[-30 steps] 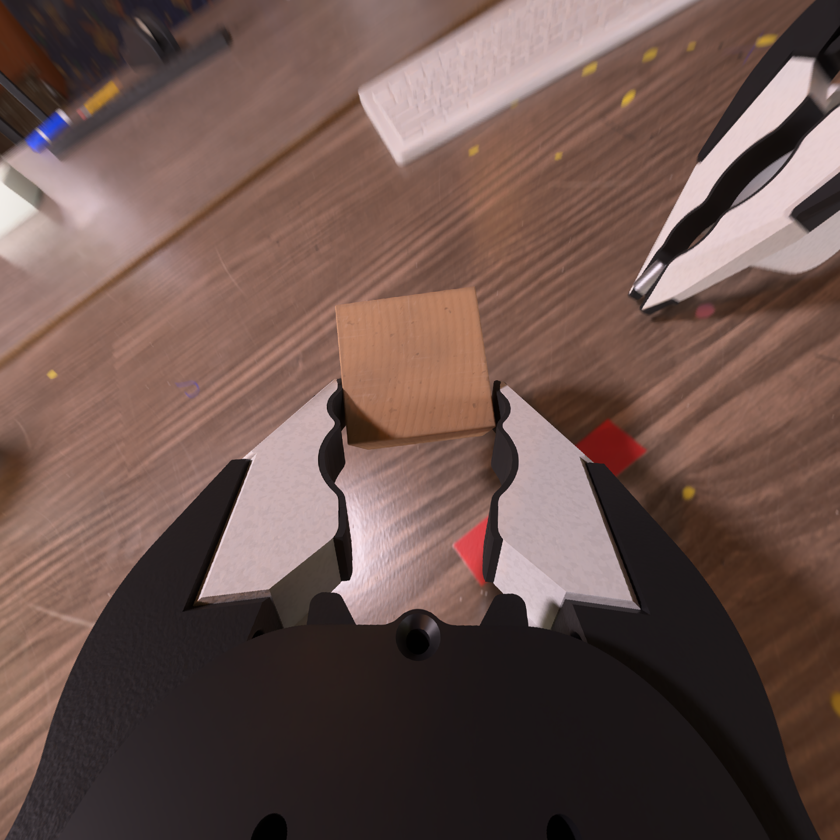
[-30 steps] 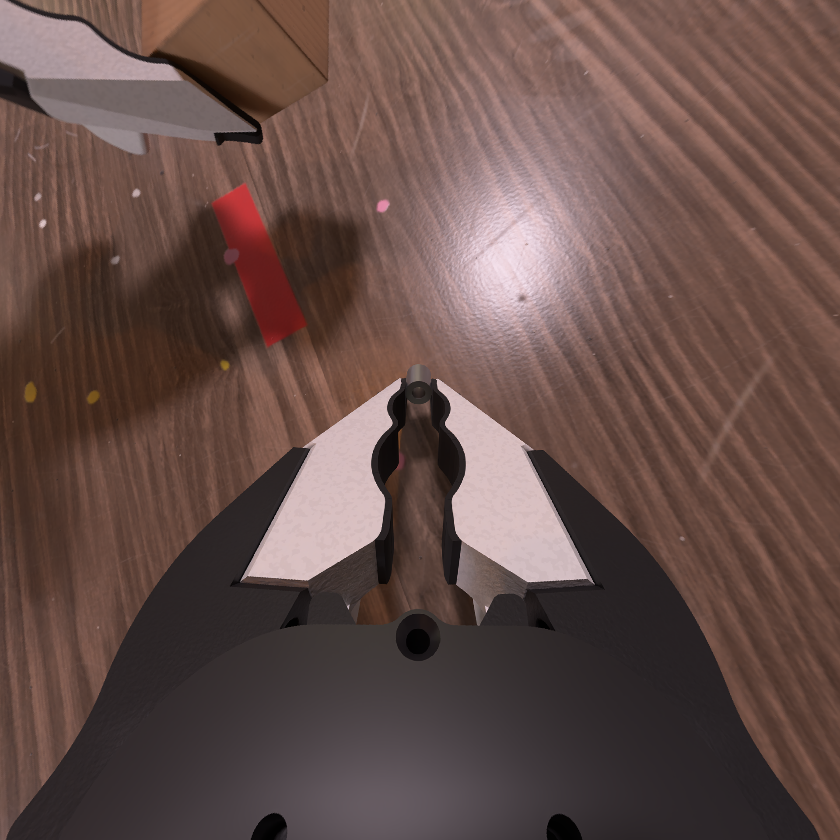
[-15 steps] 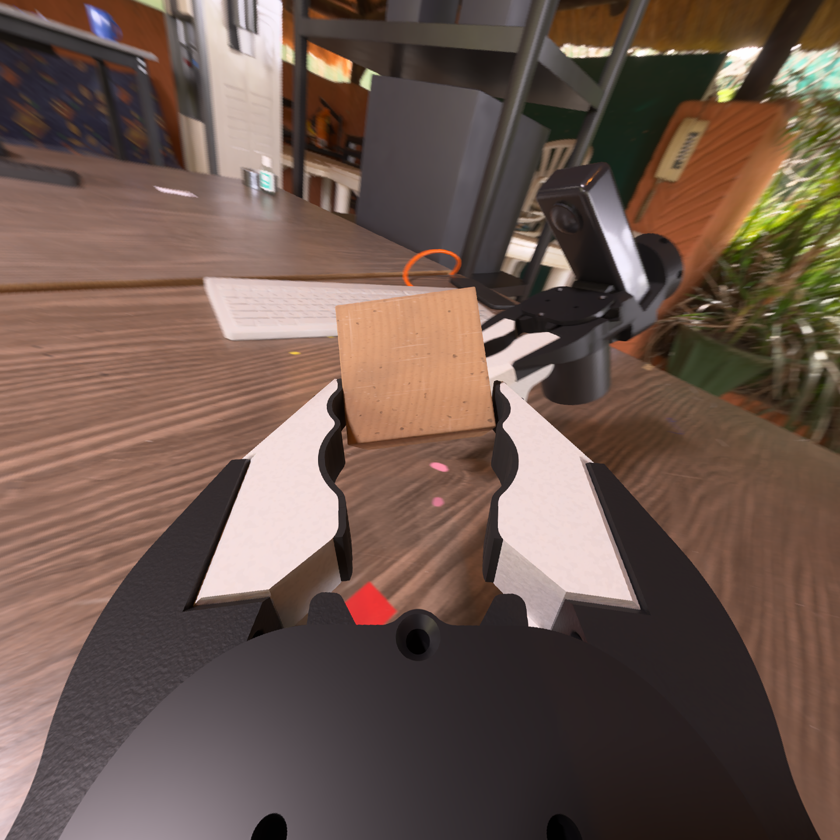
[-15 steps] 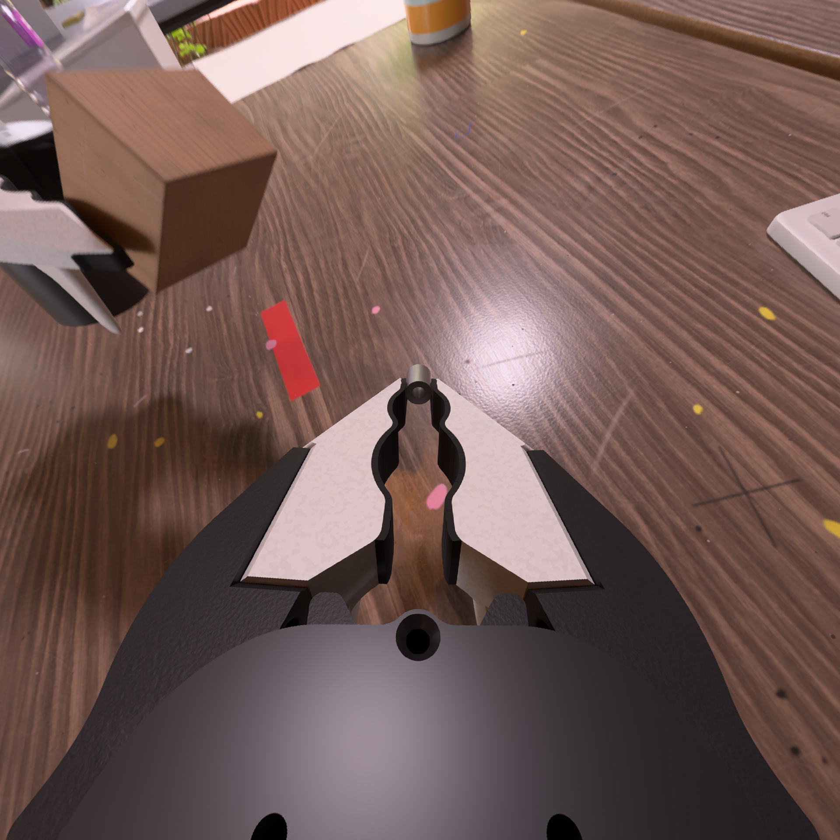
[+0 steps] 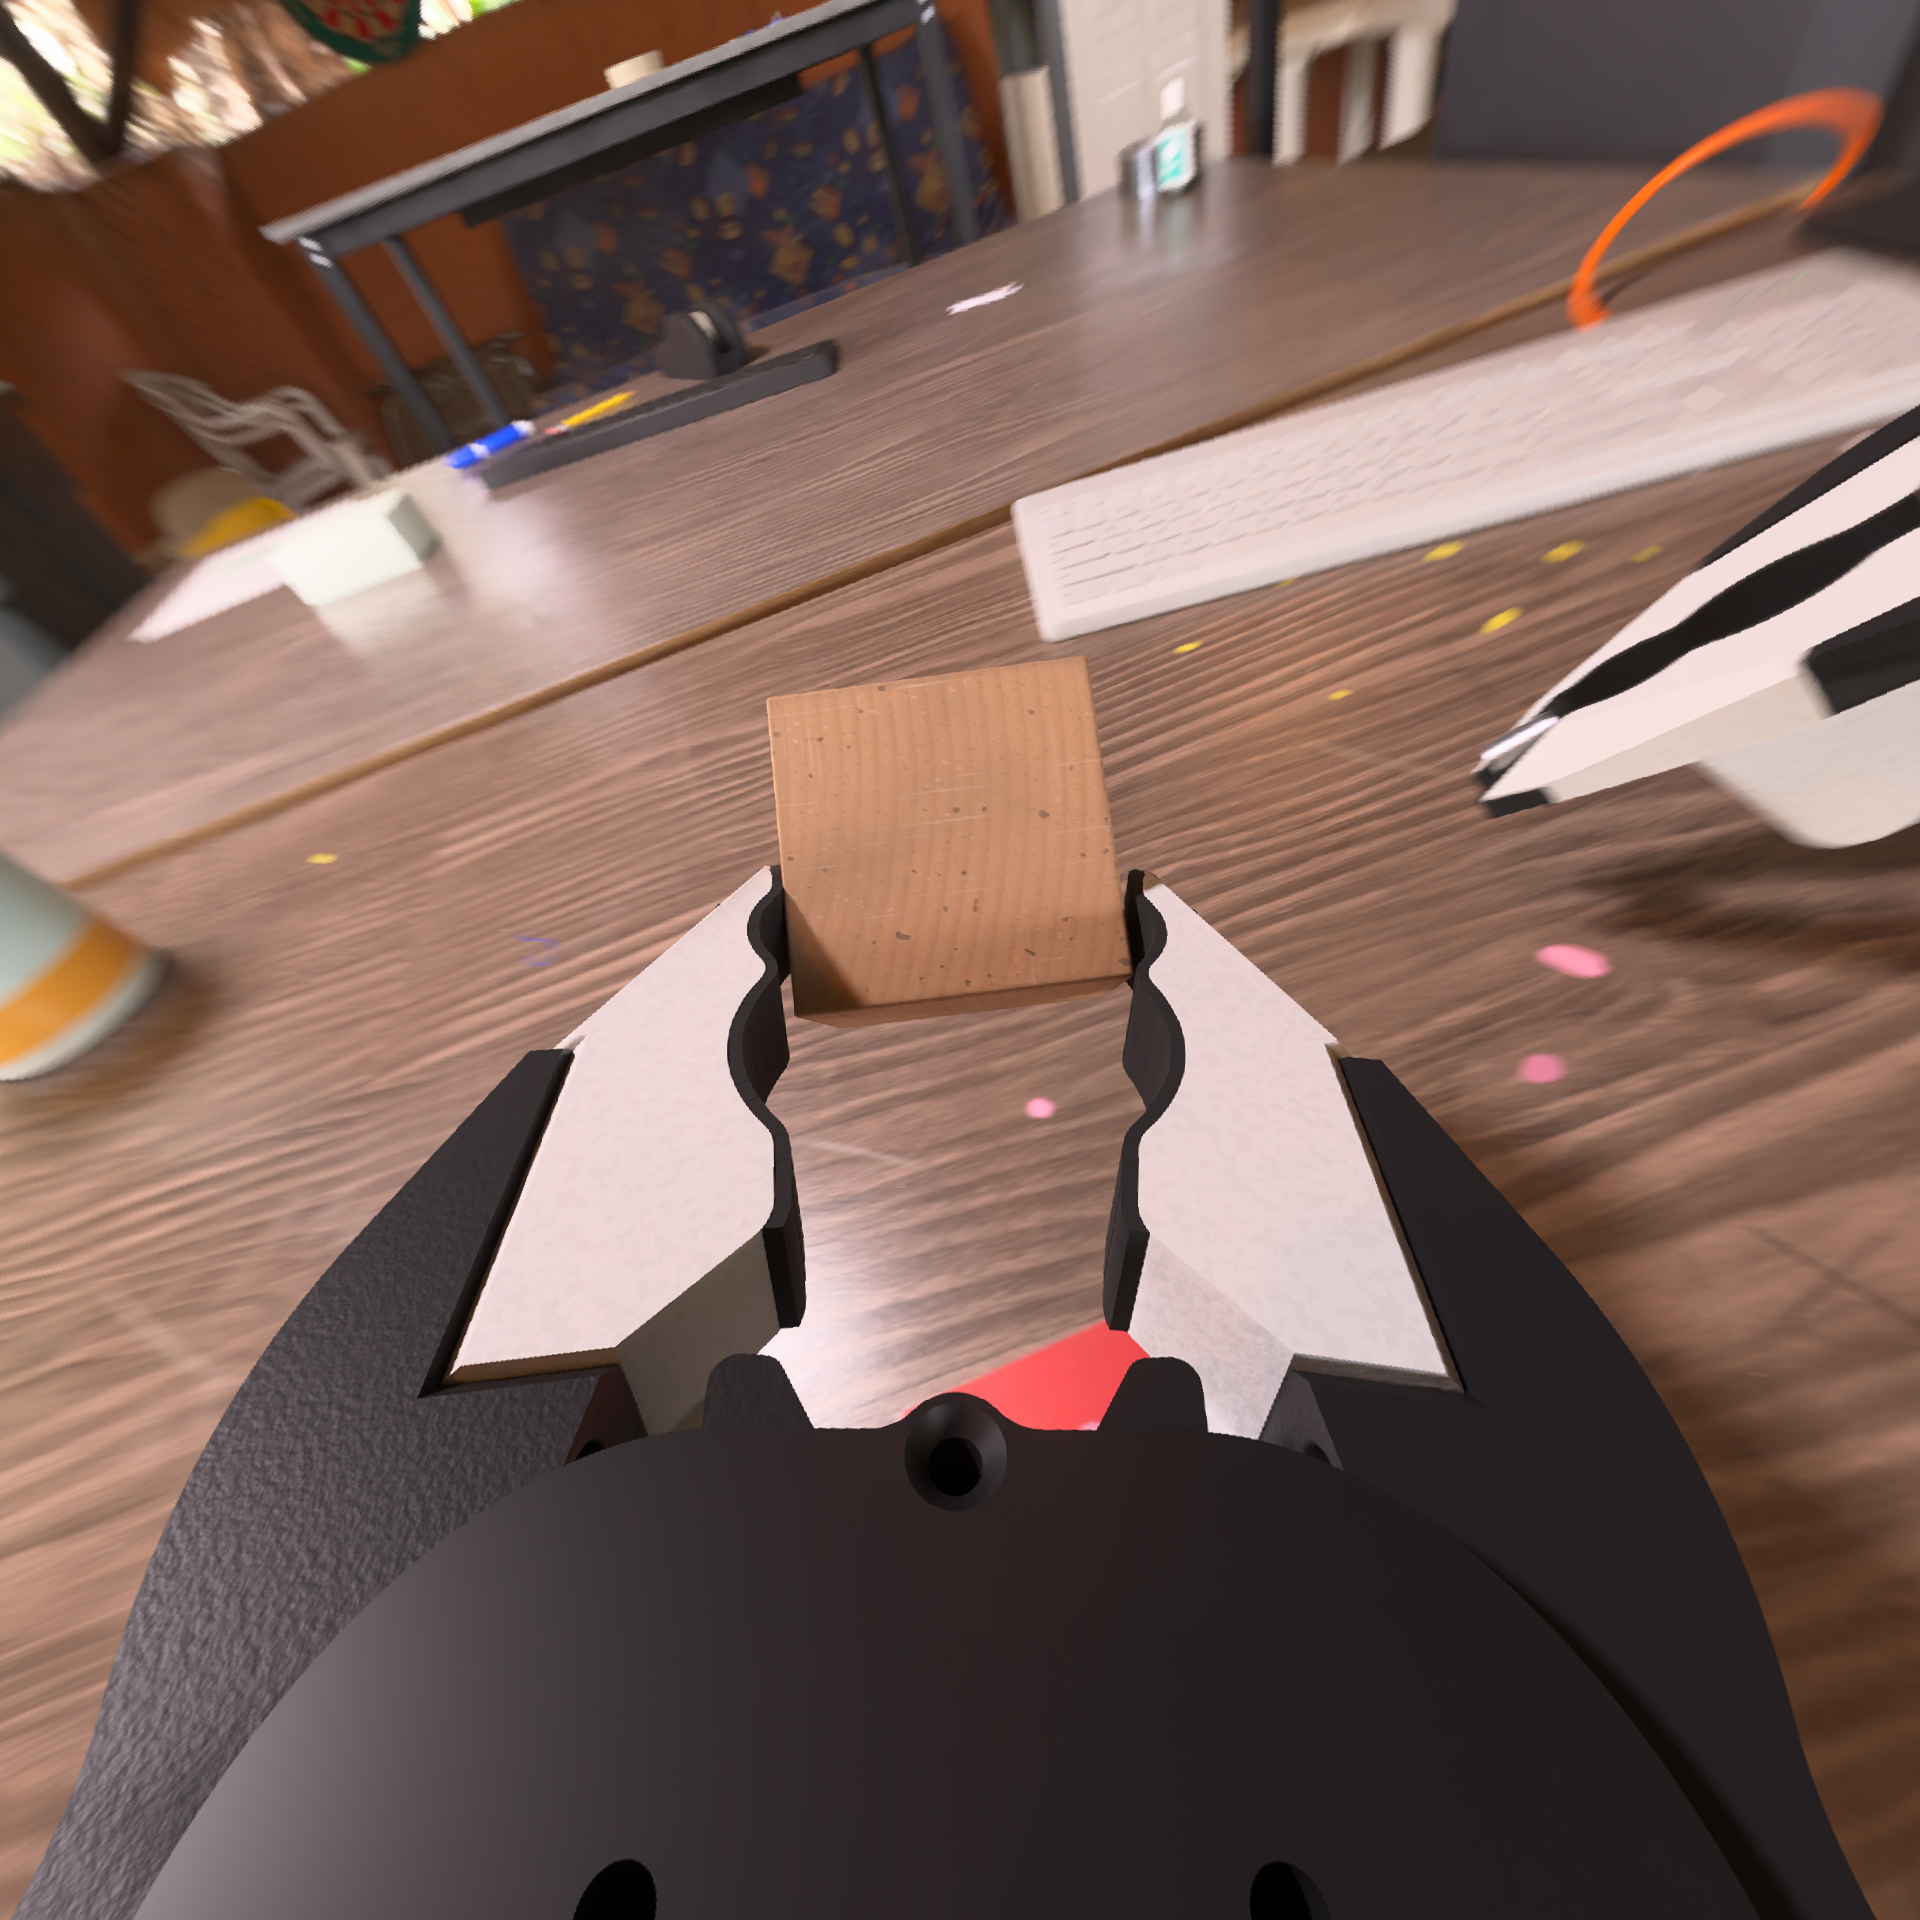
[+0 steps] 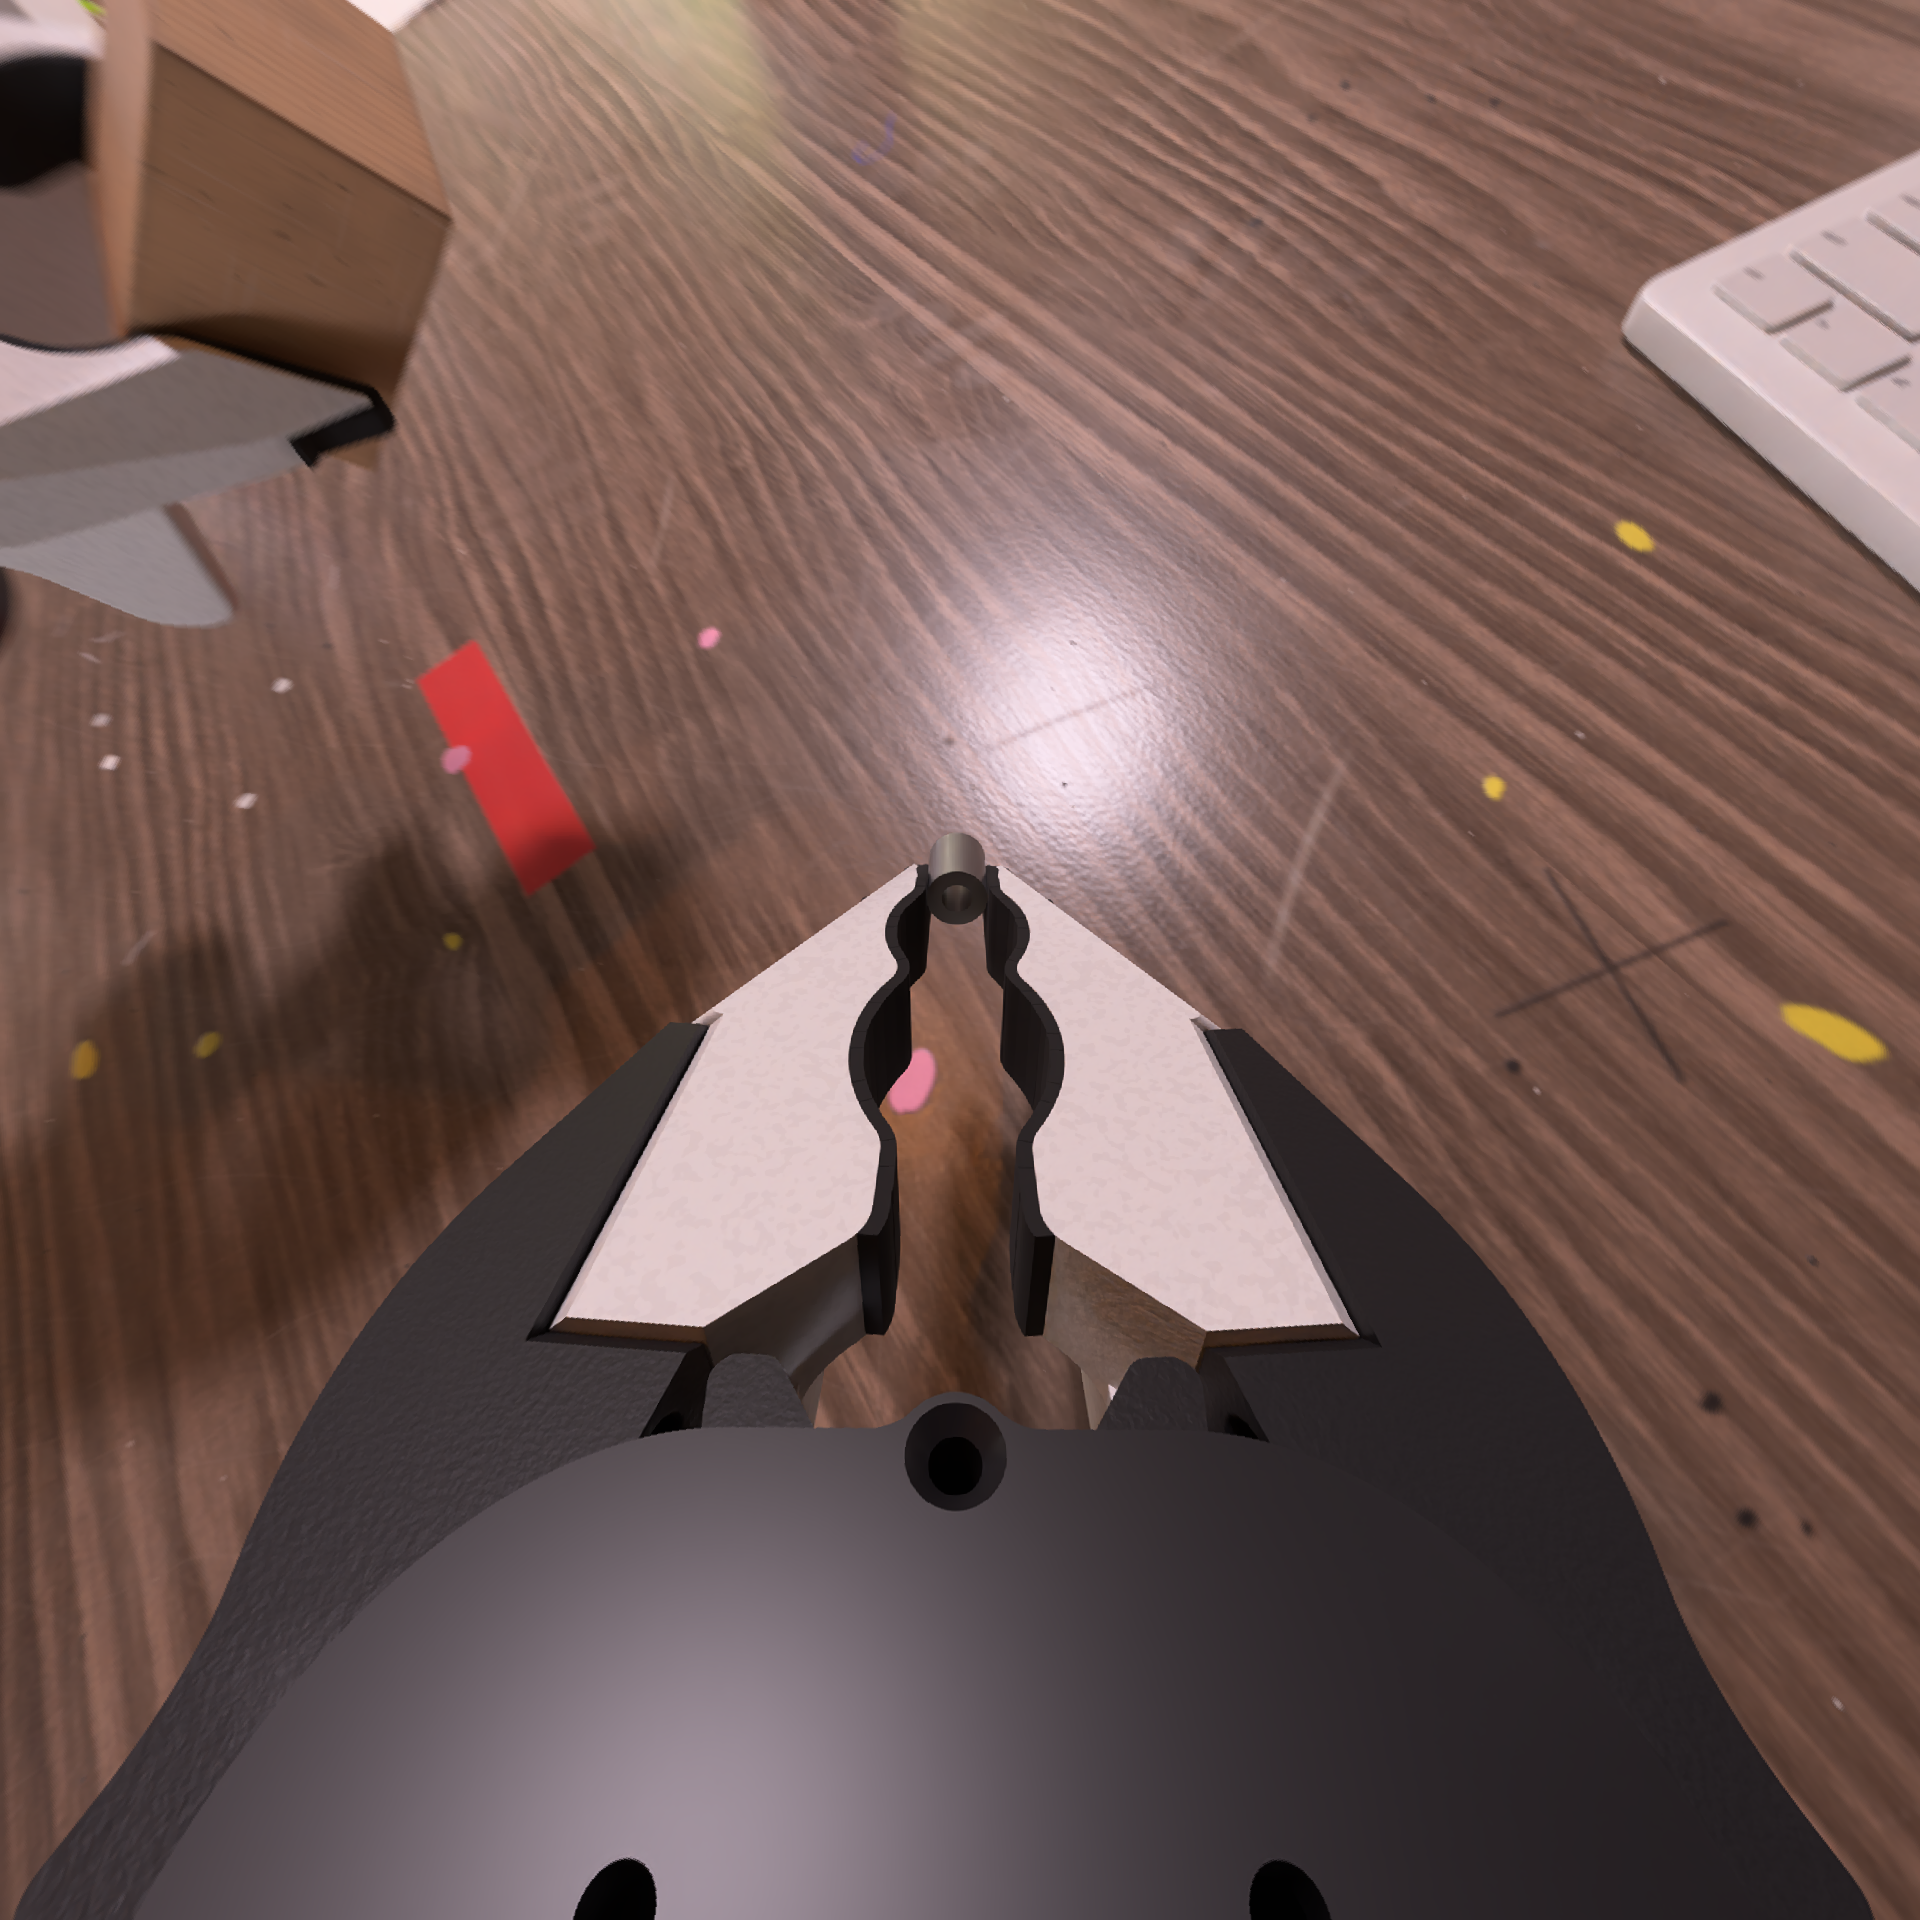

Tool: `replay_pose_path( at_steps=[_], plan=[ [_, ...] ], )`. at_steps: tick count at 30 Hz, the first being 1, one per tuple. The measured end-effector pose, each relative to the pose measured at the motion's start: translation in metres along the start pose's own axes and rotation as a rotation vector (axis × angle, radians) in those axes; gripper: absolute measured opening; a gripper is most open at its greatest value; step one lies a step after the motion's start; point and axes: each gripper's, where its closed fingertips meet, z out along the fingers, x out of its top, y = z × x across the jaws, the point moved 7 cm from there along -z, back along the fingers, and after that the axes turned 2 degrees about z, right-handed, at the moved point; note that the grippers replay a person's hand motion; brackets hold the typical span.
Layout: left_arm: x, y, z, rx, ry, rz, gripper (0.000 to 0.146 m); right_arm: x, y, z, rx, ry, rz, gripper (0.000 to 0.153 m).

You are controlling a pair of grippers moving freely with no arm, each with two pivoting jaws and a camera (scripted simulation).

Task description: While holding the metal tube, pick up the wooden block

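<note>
Wooden block (image 5: 945, 836): pale tan cube, fine straight grain, small dark specks on top face, sharp edges; darker brown on side faces in right wrist view (image 6: 270, 197).
Block position: pinched at near lower edge between tips of left gripper (image 5: 951, 894); clear of desk (image 5: 416, 987), shadow cast below on wood.
Left gripper: jaws set moderately wide, clamped on opposite faces of block; white fingers (image 5: 665, 1122), black wavy pads.
Metal tube (image 6: 956, 881): short grey cylinder, hollow end facing camera, dull sheen.
Tube position: gripped at very tips of right gripper (image 6: 956, 899), end poking past them, above desk.
Right gripper: jaws narrow, closed on tube; seen also at right edge of left wrist view (image 5: 1704, 665), beside block, apart from it.
Desk: dark brown wood grain, glossy highlight, scattered yellow, pink and white flecks.
Red strip (image 6: 504, 764): flat on desk, left of tube, below block.
Keyboard (image 5: 1455, 457): white, beyond block; corner at right edge of right wrist view (image 6: 1808, 343).
Cup (image 5: 52, 977): pale with orange band, far left on desk.
Orange ring (image 5: 1714, 166): upper right, blurred.
</note>
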Motion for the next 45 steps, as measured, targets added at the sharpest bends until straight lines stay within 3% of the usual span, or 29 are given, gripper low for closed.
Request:
replay_pose_path(
  at_steps=[3, 19, 45],
  plan=[
    [0.003, -0.001, 0.001, 0.066, -0.041, 0.072, 0.065, -0.003, 0.004, 0.002, -0.049, -0.030, -0.010, 0.009],
    [-0.002, -0.009, 0.002, 0.124, -0.091, 0.086, 0.065, -0.008, 0.004, 0.007, -0.086, -0.083, -0.044, 0.009],
    [0.003, -0.002, 0.005, 0.115, -0.066, 0.065, 0.065, -0.011, 0.001, 0.012, -0.111, -0.134, -0.104, 0.009]
  ],
)
